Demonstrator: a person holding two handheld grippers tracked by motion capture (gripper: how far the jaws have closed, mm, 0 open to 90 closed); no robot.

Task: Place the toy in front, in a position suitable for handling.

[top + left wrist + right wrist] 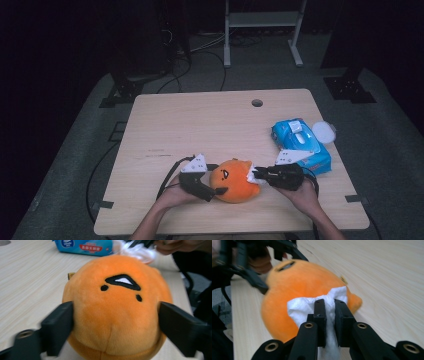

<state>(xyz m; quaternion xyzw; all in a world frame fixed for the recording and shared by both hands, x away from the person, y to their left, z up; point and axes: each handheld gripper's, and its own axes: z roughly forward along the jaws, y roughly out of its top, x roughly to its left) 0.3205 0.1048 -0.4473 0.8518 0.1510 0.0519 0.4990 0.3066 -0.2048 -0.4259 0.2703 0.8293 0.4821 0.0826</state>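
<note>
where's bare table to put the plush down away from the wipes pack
Free: the whole far half of the table, from the cable hole leftward, and the left side beyond the left tool. Crowded: the near middle around the orange plush, and the right edge with the wipes pack and right tool.

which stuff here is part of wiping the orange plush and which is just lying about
In the job:
- orange plush toy, flanked by the jaws of the left hand-held gripper
- white wipe, pinched in the right hand-held gripper and pressed on the plush

Lying about:
- blue wipes pack, lid flipped open, at the table's right side
- table itself, with a round hole near its far edge
</note>
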